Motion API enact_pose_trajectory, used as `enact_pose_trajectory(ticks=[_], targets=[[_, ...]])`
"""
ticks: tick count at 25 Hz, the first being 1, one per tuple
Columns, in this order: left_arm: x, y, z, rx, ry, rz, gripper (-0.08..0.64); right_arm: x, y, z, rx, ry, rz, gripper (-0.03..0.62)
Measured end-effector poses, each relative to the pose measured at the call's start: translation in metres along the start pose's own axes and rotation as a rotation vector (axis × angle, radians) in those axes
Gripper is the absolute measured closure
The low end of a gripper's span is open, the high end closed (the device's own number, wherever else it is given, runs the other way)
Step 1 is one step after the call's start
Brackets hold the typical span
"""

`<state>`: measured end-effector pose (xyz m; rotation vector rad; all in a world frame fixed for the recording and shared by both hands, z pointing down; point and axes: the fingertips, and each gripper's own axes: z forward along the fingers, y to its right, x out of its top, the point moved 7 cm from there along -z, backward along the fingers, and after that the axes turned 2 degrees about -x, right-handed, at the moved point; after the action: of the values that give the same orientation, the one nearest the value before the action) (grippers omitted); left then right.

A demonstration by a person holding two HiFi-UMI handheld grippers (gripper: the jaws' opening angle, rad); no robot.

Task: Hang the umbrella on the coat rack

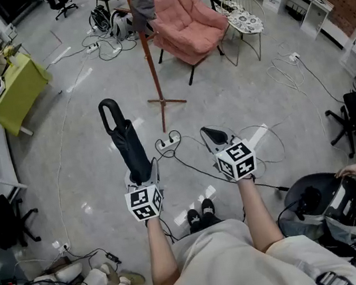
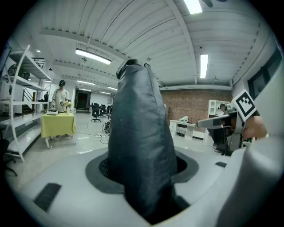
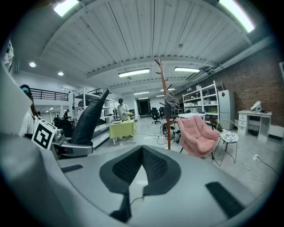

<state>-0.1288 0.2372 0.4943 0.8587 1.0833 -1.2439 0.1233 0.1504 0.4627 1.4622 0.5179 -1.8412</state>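
A folded black umbrella [image 1: 130,146] stands upright in my left gripper [image 1: 144,175], its looped handle [image 1: 108,109] at the top. In the left gripper view the umbrella's fabric [image 2: 140,146] fills the gap between the jaws, and the left gripper [image 2: 143,170] is shut on it. My right gripper [image 1: 214,137] is held beside it to the right, its fingertips meeting with nothing between them [image 3: 142,153]. The wooden coat rack [image 1: 148,52] stands on the floor ahead of both grippers, with a grey garment [image 1: 142,6] on its top. It also shows in the right gripper view as the coat rack [image 3: 167,117].
A pink armchair [image 1: 188,21] and a round side table [image 1: 243,20] stand right of the rack. A power strip [image 1: 168,142] and cables lie on the floor ahead. A yellow-green table [image 1: 17,87] with a person is far left. A black bin [image 1: 313,200] is lower right.
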Motion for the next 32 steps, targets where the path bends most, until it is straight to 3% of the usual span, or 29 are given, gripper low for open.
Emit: enact_pose_trajectory(ticks=[12, 21, 32], targets=[[0.002, 0.006, 0.003, 0.007, 0.012, -0.022, 0.302, 0.000, 0.012, -0.001, 0.009, 0.013, 0.044, 0.589], [0.010, 0.003, -0.007, 0.021, 0.088, -0.047, 0.302, -0.012, 0.021, 0.012, 0.026, -0.008, 0.058, 0.588], [0.031, -0.023, 0.073, 0.039, 0.107, -0.085, 0.301, 0.012, 0.069, 0.077, 0.049, -0.029, 0.032, 0.589]])
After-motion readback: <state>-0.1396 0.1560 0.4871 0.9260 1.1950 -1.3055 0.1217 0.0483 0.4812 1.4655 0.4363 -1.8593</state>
